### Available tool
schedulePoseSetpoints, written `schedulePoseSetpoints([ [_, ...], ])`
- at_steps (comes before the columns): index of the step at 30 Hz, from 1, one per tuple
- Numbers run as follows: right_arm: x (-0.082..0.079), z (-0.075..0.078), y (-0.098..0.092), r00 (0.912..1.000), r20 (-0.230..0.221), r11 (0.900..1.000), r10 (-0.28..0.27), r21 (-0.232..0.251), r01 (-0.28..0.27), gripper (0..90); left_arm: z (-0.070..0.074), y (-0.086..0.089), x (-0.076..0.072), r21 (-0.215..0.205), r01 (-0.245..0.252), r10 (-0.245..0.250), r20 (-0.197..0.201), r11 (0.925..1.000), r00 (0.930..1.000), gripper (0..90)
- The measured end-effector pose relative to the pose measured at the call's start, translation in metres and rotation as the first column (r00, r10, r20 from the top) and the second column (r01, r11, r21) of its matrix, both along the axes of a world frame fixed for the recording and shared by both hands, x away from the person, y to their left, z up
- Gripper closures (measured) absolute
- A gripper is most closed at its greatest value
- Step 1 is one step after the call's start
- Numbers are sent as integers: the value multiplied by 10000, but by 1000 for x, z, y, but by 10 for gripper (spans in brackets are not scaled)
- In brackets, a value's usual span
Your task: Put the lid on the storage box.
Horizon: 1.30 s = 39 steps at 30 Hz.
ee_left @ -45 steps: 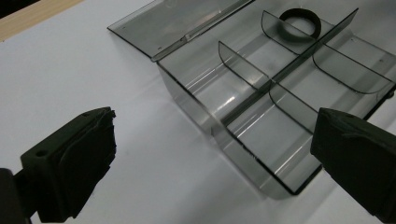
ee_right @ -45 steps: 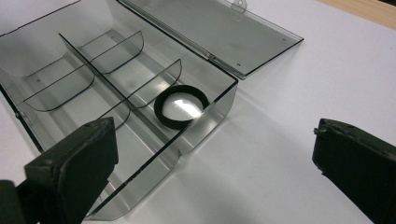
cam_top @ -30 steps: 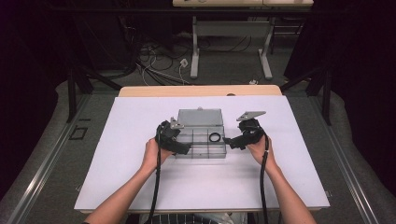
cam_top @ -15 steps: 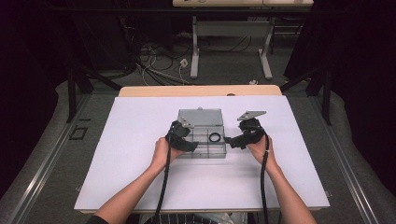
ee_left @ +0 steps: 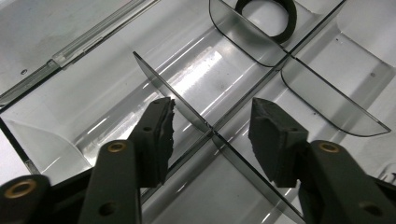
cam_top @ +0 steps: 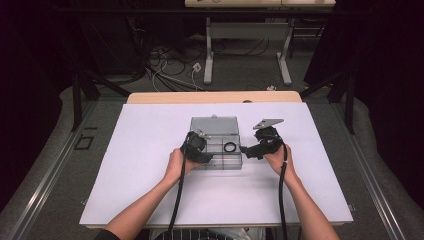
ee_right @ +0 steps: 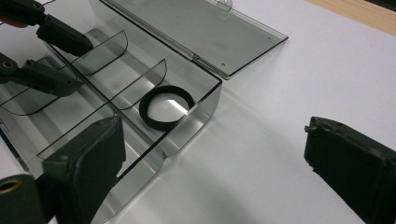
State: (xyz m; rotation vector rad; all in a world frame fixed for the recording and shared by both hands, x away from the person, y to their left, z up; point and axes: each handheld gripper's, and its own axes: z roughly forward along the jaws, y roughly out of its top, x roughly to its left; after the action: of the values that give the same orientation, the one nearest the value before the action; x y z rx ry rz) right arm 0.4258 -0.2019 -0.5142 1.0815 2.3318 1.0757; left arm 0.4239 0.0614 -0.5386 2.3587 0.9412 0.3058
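A clear smoke-grey plastic compartment box is seen near the middle of the white tabletop, its hinged lid laid open flat behind it. The box is divided by thin transparent partitions into several compartments. A black rubber ring lies flat in one compartment on the box's right side (in the high view it is seen at).

The left tool is held inside the box on its left side, and its jaws have just been closing. They now stand at a middling width, straddling an upright partition; the pads are not seen to press on it, a gap being visible on either side. In the high view the left tool is seen over the box's left end, gripped by the left hand.

The right tool is held wide open at the box's right end: one pad is seen just beside or against the box's curved outer wall, the other well out over bare tabletop. Nothing is gripped by it. In the high view the right tool is seen just beside the box.
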Motion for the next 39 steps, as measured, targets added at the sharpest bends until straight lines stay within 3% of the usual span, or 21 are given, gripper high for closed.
schedulePoseSetpoints([
  [8, 2, 2, 2, 9994, 275, 9993, -221, -286, 229, 285, 0, -2, -2, 156, -175, 175, 33, 9997, 9998, 558],
  [10, 4, 2, 3, 9995, 225, 9991, -200, -359, 208, 393, -1, -2, -2, 158, -181, 180, 45, 9997, 9998, 559],
  [14, 11, 1, 7, 9998, 84, 9990, -176, -407, 179, 505, -1, -2, -3, 98, -196, 195, 37, 9998, 9998, 562],
  [18, 20, -2, 8, 9994, -114, 9990, -339, -307, 335, 673, -1, -1, -3, 105, -231, 230, 103, 9997, 9997, 566],
  [23, 29, -7, 10, 9982, -59, 9969, -604, -512, 600, 843, -1, -2, -3, 59, -274, 273, 112, 9996, 9996, 567],
  [27, 37, -11, 15, 9972, -224, 9957, -707, -607, 692, 900, -1, -2, -4, 23, -276, 276, 75, 9996, 9996, 567],
  [39, 63, -24, 28, 9923, -817, 9904, -926, -1107, 833, 900, -1, -2, -3, 65, -222, 222, 86, 9997, 9997, 566],
])
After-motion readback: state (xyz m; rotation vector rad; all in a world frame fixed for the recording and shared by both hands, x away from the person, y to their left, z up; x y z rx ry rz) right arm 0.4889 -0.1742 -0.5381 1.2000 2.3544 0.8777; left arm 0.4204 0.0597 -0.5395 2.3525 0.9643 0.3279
